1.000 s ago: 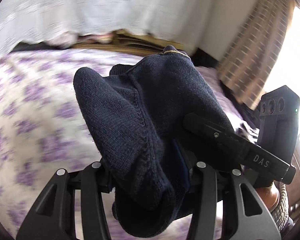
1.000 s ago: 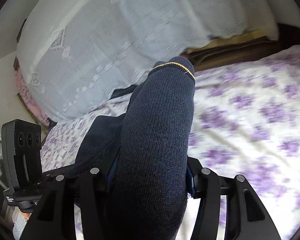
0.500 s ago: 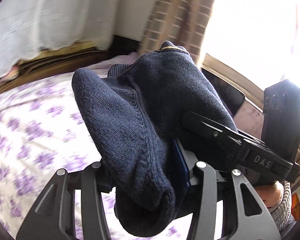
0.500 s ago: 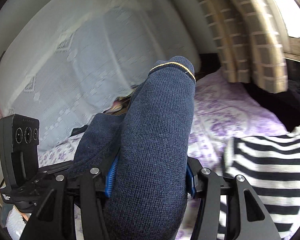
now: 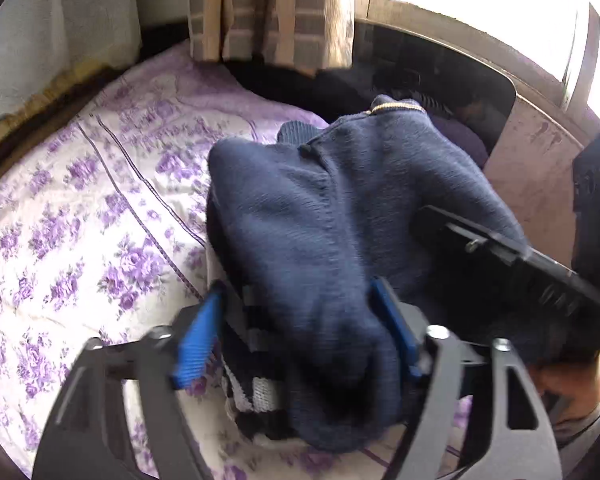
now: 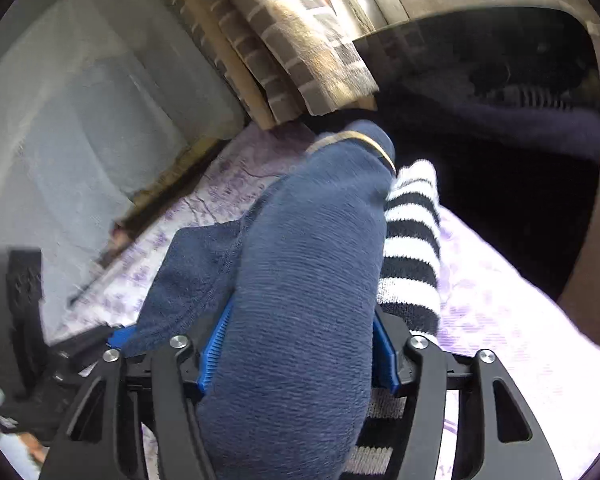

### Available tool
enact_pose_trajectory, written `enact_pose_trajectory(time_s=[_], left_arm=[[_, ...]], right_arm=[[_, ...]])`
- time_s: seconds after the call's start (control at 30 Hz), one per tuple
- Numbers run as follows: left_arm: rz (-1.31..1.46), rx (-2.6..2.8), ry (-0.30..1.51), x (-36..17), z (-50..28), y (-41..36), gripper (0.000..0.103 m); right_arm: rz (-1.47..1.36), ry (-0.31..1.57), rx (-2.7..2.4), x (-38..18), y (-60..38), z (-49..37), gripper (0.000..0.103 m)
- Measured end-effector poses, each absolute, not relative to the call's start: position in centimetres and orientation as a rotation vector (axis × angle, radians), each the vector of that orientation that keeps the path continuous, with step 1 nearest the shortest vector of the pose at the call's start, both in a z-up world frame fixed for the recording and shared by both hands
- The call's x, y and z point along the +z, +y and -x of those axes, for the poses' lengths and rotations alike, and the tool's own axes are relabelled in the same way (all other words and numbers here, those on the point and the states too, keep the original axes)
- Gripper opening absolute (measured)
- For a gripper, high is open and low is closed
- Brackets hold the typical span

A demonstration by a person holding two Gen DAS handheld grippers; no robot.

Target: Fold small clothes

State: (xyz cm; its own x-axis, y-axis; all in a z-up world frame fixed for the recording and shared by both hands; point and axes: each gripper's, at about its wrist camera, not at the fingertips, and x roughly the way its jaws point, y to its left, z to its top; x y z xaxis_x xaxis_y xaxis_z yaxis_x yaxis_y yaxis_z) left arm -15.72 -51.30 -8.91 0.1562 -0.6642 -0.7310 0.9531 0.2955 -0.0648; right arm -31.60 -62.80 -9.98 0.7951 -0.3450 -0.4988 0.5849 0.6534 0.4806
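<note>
A folded navy knitted sweater (image 5: 340, 208) with a yellow-trimmed cuff hangs between both grippers, just over a black-and-white striped garment (image 6: 412, 248) lying on the bed. My left gripper (image 5: 296, 332) has its jaws opening. Its left pad (image 5: 196, 340) stands clear of the wool, while the right pad still touches it. My right gripper (image 6: 300, 344) has its jaws easing apart, and the sweater (image 6: 300, 280) still fills the gap with both blue pads against it. The striped garment (image 5: 256, 392) peeks out beneath the sweater in the left wrist view.
The bed has a white sheet with purple flowers (image 5: 80, 240). A brown checked curtain (image 5: 268, 12) hangs at the far corner. A dark wooden bed end (image 5: 440, 68) and a bright window stand behind. A white lace cover (image 6: 80, 120) lies to the left.
Both grippers swung the sweater across the bed toward the curtain corner and down over the striped garment. The left jaws widened, and their left pad came off the wool.
</note>
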Motion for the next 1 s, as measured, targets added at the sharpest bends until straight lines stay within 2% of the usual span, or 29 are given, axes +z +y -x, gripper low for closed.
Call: enact_pose_trajectory(time_s=[0.03, 0.23, 0.3, 0.37, 0.6, 1.0], left_arm=[[-0.475, -1.192, 0.707, -8.9, 16.0, -50.9, 0.085], [-0.568, -1.099, 0.53, -6.9, 17.9, -48.4, 0.086], [-0.604, -1.062, 0.444, -6.6, 19.1, -47.0, 0.088], [-0.619, -1.052, 0.405, -6.3, 20.0, -45.6, 0.09], [-0.555, -1.035, 0.46, -5.8, 21.0, -41.4, 0.091], [-0.455, -0.978, 0.476, -3.9, 21.7, -35.5, 0.096]], right_arm=[[-0.666, 0.379, -0.541, -9.9, -62.7, 31.5, 0.062], [-0.605, 0.372, -0.644, -8.0, -60.3, 32.4, 0.067], [-0.522, 0.369, -0.712, -6.8, -58.4, 33.8, 0.078], [-0.452, 0.387, -0.755, -5.7, -56.8, 34.3, 0.084], [-0.372, 0.433, -0.813, -4.6, -51.1, 36.8, 0.094], [-0.361, 0.45, -0.801, -4.5, -46.1, 39.0, 0.098]])
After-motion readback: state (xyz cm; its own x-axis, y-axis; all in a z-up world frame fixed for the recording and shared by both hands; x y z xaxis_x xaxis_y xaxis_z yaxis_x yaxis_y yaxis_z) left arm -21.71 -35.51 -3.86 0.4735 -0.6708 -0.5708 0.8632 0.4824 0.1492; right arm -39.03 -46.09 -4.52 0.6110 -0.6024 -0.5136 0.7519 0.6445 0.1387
